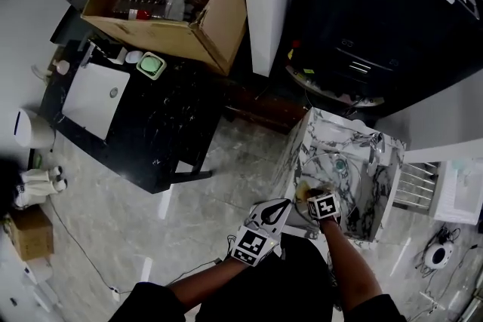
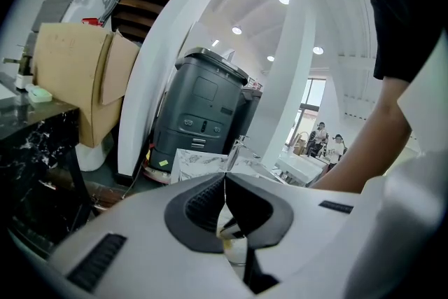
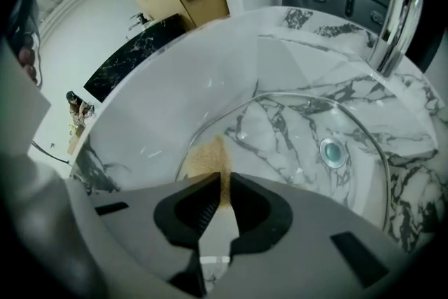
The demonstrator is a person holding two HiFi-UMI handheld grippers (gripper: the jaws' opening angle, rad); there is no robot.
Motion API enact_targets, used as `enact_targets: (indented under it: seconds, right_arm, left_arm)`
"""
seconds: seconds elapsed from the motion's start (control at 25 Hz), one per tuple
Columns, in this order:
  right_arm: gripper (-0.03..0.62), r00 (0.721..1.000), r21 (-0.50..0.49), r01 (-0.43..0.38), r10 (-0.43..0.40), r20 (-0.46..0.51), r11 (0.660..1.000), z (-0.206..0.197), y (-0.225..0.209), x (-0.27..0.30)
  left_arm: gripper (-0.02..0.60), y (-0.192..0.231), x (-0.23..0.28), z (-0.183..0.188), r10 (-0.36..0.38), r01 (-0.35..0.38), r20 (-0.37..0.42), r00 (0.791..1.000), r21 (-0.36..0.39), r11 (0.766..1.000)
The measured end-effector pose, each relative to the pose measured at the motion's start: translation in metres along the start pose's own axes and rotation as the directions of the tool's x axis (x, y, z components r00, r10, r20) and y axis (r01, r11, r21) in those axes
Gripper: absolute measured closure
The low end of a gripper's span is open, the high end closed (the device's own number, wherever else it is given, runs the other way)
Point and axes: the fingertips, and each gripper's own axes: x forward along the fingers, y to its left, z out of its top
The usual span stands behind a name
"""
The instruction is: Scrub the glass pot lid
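**Glass lid in the sink, pad at its rim**

The clear round glass pot lid [image 3: 301, 126] with its thin metal rim lies in the basin of the white, grey-veined marble sink [image 3: 175, 80], right of centre in the right gripper view. The right gripper [image 3: 222, 182] is clamped on a thin tan scouring pad [image 3: 210, 157], whose free end reaches the lid's left rim. The left gripper [image 2: 225, 177] has its jaws pressed tip to tip with nothing between them, and it hangs clear of the sink. Scrubbing well probably means laying the pad flatter on the glass and working in overlapping circles. The lid may skate on the marble, so the idle gripper could steady it. The lid's near edge is cut off behind the right jaws. I cannot tell whether the small steel disc is the lid's knob or the drain.
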Motion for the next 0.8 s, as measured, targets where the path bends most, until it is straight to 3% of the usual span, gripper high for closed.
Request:
enact_targets:
  seconds: [0.2, 0.36, 0.52, 0.68, 0.8]
  right_arm:
    - [0.540, 0.995, 0.045, -0.011, 0.006, 0.100, 0.999, 0.013, -0.007, -0.022]
    - [0.540, 0.971, 0.168, -0.048, 0.007, 0.238, 0.985, 0.032, -0.012, -0.052]
    - [0.540, 0.926, 0.246, -0.067, -0.031, 0.375, 0.967, 0.047, -0.007, -0.106]
    - [0.540, 0.880, 0.146, 0.001, -0.070, 0.470, 0.989, 0.057, 0.015, -0.167]
    - [0.540, 0.828, 0.128, 0.023, -0.090, 0.554, 0.992, 0.069, 0.029, -0.216]
  left_arm:
    - [0.565, -0.002, -0.012, 0.016, 0.010, -0.010, 0.012, 1.000, 0.037, 0.999]
    - [0.565, 0.005, -0.019, 0.042, 0.035, -0.039, 0.055, 0.998, 0.065, 0.997]
    - [0.565, 0.003, -0.023, 0.063, 0.042, -0.048, 0.082, 0.996, 0.071, 0.996]
    - [0.565, -0.008, -0.027, 0.077, 0.030, -0.038, 0.096, 0.995, 0.084, 0.996]
    - [0.566, -0.018, -0.027, 0.083, 0.008, -0.018, 0.095, 0.995, 0.108, 0.994]
